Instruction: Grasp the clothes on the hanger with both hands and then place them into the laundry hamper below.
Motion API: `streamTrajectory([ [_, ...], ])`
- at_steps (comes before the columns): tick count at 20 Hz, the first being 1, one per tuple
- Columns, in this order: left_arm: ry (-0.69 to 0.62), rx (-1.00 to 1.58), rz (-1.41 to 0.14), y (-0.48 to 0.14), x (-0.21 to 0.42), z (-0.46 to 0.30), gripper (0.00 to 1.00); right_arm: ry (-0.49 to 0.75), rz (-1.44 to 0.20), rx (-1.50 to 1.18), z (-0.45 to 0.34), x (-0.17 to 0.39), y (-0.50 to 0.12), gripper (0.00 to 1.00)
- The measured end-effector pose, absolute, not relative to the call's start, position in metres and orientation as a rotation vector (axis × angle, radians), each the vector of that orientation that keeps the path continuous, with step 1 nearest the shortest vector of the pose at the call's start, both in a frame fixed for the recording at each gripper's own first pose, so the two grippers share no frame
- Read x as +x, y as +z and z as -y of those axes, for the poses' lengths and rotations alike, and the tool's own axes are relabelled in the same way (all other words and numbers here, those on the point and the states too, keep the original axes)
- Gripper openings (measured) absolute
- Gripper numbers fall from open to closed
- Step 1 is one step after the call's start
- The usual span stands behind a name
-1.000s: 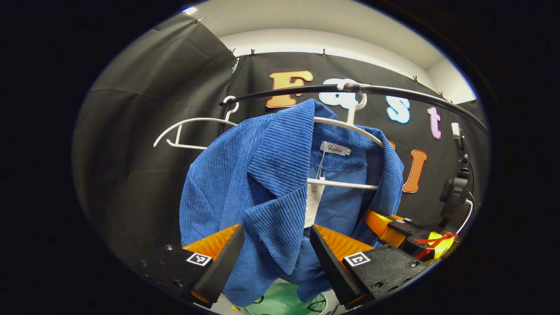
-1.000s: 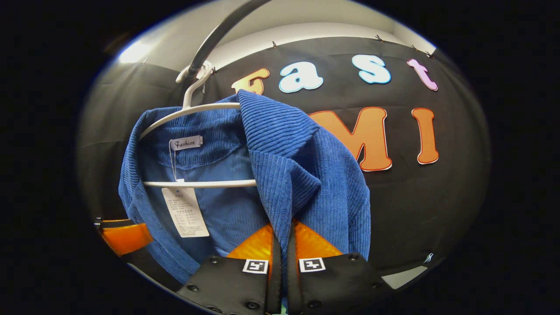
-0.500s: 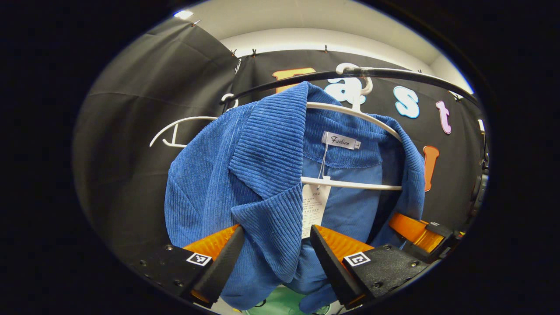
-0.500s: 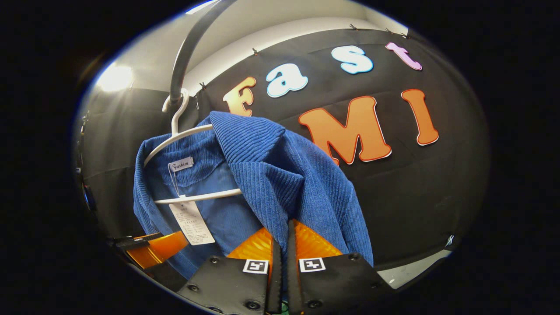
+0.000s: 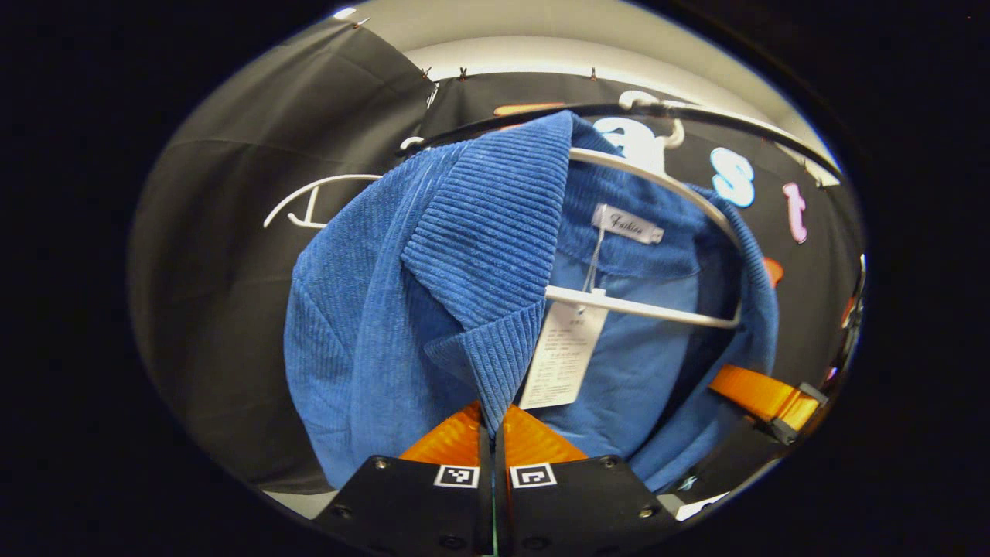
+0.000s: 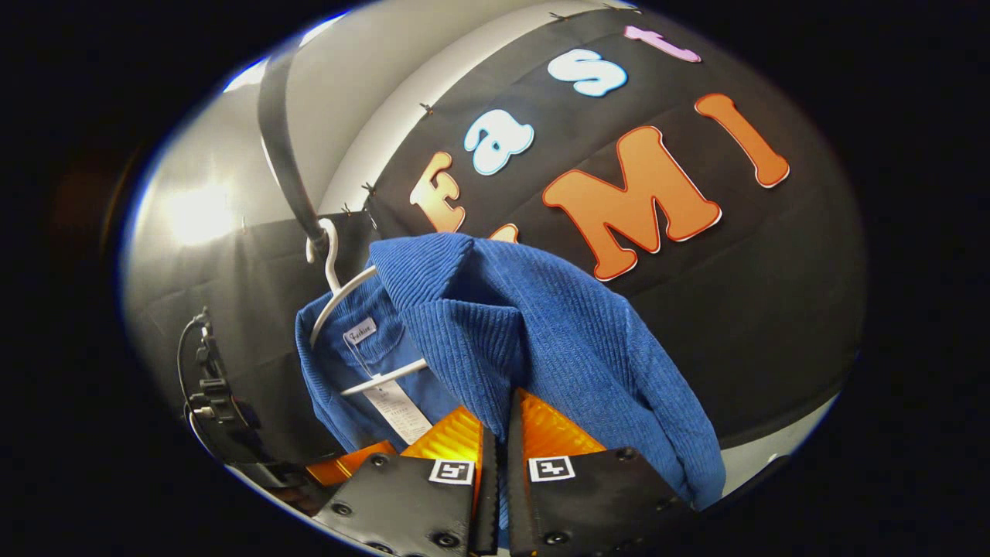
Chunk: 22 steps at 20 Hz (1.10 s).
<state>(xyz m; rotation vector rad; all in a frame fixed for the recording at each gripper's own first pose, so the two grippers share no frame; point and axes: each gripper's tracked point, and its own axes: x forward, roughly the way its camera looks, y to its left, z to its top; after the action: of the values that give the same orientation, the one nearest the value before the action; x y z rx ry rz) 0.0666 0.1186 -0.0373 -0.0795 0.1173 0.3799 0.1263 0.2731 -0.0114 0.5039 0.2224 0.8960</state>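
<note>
The blue corduroy jacket (image 5: 402,278) hangs on the white hanger (image 5: 642,305), whose hook sits on the dark rail (image 6: 282,166). Below the hanger's crossbar, the left gripper (image 5: 493,433) is clenched on the front edge of one lapel. The right gripper (image 6: 495,441) is clamped on the other front edge, just beside the hanger. So both grasps look done. What is left, I judge, is to pull the jacket off the hanger and lower it into the hamper.
</note>
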Motion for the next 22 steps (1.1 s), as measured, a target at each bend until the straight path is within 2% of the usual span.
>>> streamTrajectory([
  [6, 0.344, -0.024, -0.071, -0.001, 0.037, -0.111, 0.00, 0.965, -0.246, 0.668, -0.259, 0.127, 0.011, 0.12],
  [11, 0.355, -0.056, 0.005, 0.043, 0.016, -0.118, 0.00, 1.002, -0.197, 0.755, -0.237, 0.135, 0.045, 0.12],
  [17, 0.355, -0.104, 0.097, 0.092, 0.003, -0.131, 0.00, 0.969, -0.182, 0.854, -0.221, 0.159, 0.061, 0.12],
  [18, 0.355, -0.119, 0.103, 0.096, 0.002, -0.135, 0.00, 0.978, -0.190, 0.874, -0.221, 0.161, 0.062, 0.00],
  [19, 0.359, -0.132, 0.107, 0.100, -0.002, -0.137, 0.00, 0.981, -0.196, 0.890, -0.221, 0.160, 0.063, 0.07],
  [22, 0.374, -0.135, 0.130, 0.109, -0.011, -0.147, 0.00, 0.994, -0.182, 0.922, -0.219, 0.163, 0.075, 0.07],
])
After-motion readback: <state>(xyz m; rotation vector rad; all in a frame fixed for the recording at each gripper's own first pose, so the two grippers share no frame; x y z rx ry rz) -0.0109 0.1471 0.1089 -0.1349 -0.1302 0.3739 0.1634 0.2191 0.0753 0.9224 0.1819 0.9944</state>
